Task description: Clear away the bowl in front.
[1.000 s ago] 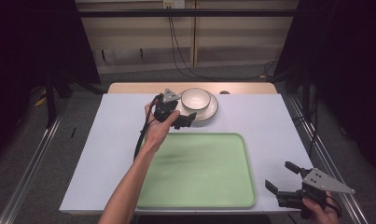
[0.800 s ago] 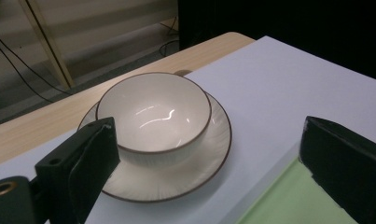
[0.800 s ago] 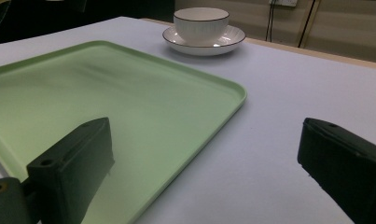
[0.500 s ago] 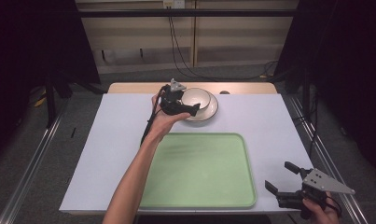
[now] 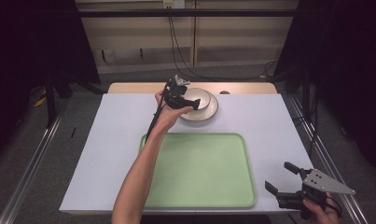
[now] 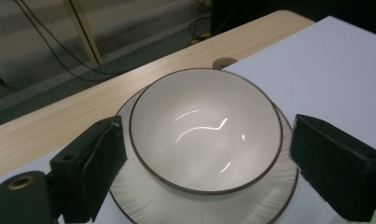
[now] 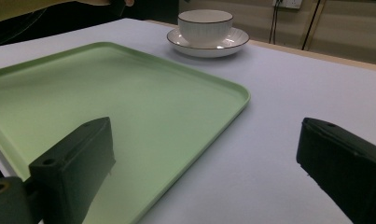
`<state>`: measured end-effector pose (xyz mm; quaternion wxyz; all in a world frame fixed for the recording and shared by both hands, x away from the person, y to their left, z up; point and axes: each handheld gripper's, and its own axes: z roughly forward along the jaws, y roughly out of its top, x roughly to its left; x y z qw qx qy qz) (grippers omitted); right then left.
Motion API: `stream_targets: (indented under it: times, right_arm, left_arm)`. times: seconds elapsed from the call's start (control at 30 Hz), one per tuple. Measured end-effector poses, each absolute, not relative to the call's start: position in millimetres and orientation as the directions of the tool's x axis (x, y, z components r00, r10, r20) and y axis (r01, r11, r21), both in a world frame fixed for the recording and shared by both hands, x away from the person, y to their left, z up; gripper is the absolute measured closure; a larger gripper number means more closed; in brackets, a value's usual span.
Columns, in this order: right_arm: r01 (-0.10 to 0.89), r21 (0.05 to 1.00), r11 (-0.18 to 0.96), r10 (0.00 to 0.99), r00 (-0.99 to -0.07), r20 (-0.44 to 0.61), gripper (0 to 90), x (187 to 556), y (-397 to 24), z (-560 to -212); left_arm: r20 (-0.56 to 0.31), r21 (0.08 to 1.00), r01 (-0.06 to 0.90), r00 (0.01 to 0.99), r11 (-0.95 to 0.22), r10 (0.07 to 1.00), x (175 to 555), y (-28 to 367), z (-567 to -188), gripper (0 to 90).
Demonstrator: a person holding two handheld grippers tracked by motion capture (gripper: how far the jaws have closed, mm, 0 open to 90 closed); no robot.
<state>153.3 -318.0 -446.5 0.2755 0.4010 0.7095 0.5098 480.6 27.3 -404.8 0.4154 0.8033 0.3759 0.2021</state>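
Your high view is looking forward and down from above your side of the table (image 5: 106, 154), far enough off to be taking in the whole tabletop, the floor around it and both your forearms.

Your left gripper view is riding on the left gripper (image 5: 191, 103) and is looking steeply down, from close up, into the white bowl (image 6: 204, 128) on its saucer (image 6: 143, 196).

Your right gripper view is riding on the right gripper (image 5: 281, 179), sitting low at the near right corner and facing almost level across the green tray (image 7: 101, 93) toward the far edge.

All three views are sharing the bowl and saucer; the high and right gripper views are also sharing the tray.
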Motion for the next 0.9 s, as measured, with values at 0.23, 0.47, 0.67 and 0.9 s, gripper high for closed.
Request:
stream_targets:
  times: [0.23,0.47,0.67,0.9]
  right_arm:
    - [0.288,0.944,0.162,0.844,-0.537,0.019,3.8,153.3,-317.1,-446.8]
    - [0.286,0.944,0.164,0.844,-0.536,0.016,4.2,152.7,-317.5,-446.6]
    - [0.288,0.943,0.165,0.84,-0.542,0.018,4.4,153.9,-317.8,-447.4]
    - [0.285,0.944,0.164,0.845,-0.534,0.015,4.5,153.9,-319.7,-447.8]
  left_arm:
    - [-0.002,0.761,0.536,0.565,-0.366,0.825,496.2,30.0,-416.3,20.3]
    - [-0.008,0.714,0.593,0.539,-0.373,0.842,507.6,31.3,-432.2,20.0]
    - [-0.044,0.693,0.626,0.533,-0.359,0.845,516.2,27.4,-440.9,25.2]
    - [-0.084,0.649,0.676,0.519,-0.348,0.851,521.9,22.6,-446.4,39.6]
